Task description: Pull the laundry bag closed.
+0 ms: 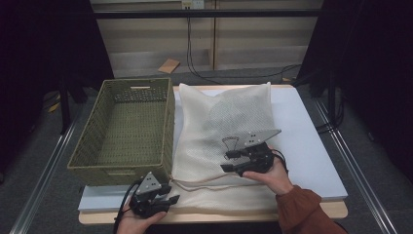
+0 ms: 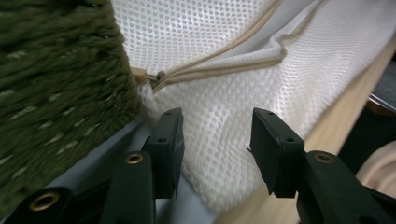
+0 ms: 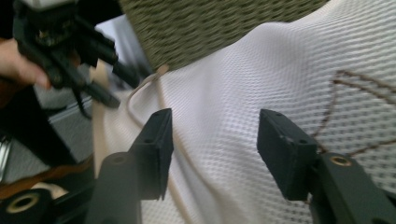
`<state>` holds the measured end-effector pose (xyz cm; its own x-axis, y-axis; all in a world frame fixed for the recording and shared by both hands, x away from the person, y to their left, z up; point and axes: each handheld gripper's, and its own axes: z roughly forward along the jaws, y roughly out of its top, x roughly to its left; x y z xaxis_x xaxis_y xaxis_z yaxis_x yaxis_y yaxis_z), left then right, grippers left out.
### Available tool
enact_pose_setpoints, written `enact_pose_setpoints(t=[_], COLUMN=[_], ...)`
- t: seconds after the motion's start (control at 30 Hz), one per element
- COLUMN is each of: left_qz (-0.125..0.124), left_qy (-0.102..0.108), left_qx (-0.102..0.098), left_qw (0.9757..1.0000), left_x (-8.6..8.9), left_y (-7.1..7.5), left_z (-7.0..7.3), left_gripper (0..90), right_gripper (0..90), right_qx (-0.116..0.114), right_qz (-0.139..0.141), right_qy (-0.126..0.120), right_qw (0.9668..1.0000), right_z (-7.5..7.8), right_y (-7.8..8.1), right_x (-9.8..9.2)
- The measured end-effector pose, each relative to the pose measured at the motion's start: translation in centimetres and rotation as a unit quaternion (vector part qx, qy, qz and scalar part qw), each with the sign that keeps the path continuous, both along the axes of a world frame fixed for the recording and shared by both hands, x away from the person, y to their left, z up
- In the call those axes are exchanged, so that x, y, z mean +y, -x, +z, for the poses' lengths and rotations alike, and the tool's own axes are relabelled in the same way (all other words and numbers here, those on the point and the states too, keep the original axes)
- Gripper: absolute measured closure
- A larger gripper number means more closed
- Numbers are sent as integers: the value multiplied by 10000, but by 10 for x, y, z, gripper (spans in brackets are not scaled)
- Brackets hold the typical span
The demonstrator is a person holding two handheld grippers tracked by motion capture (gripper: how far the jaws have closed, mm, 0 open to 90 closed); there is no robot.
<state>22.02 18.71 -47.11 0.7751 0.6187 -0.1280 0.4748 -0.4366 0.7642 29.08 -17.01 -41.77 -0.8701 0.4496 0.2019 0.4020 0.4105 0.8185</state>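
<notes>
Working mesh bag (image 1: 221, 136) lying flat just right of basket (image 1: 127, 129). Left gripper (image 1: 155, 200) jaws apart at bag's near corner by zipper pull (image 2: 156, 77); right gripper (image 1: 239, 162) apart above bag middle, gripping nothing. Next probably: clamp pull, steady fabric.

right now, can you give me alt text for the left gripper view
Two black jaws stand open over the corner of a white mesh bag, nothing pinched between them. The bag's beige zipper runs up to the right, its pull beside a green woven basket at left; a wooden table edge shows at right.
</notes>
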Motion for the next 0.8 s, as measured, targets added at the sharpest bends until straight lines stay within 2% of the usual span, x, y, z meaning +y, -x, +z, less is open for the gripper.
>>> enact_pose_setpoints(t=[0.03,0.07,0.1,0.13,0.2,0.27,0.3,0.47,0.5,0.6,0.67,0.73,0.8], left_qz=[54,163,126,192,216,160,114,123,208,257,241,217,140], left_qy=[73,122,88,2,-137,-100,-209,-270,-272,-245,-274,-299,-346], left_qx=[-73,-30,81,113,168,241,231,188,186,249,241,224,209], left_qw=[9999,9998,9998,9998,9995,9995,9994,9994,9992,9991,9990,9991,9991], left_x=[5,9,11,11,7,4,-1,-9,-12,-12,-12,-14,-17], left_y=[1,1,-1,-2,-8,-10,-10,-9,-8,-9,-9,-10,-12], left_z=[3,4,2,-1,-4,-6,-8,-8,-9,-8,-7,-7,-6], left_gripper=[560,573,576,573,537,520,512,479,493,519,622,641,742], right_gripper=[470,470,469,469,469,469,468,478,521,541,561,559,559], right_qx=[7,113,145,165,172,173,155,136,141,153,248,274,297], right_qz=[29,104,127,124,137,135,161,203,307,354,262,256,317], right_qy=[27,44,63,62,26,15,52,106,164,202,152,125,149], right_qw=[10000,9999,9998,9998,9998,9998,9997,9996,9993,9991,9992,9992,9989], right_z=[0,-3,-5,-6,-7,-7,-8,-11,-13,-15,-19,-20,-22], right_y=[1,0,0,-1,-3,-3,-5,-7,-6,-6,-8,-8,-9], right_x=[2,4,6,7,9,10,14,21,25,29,33,34,39])
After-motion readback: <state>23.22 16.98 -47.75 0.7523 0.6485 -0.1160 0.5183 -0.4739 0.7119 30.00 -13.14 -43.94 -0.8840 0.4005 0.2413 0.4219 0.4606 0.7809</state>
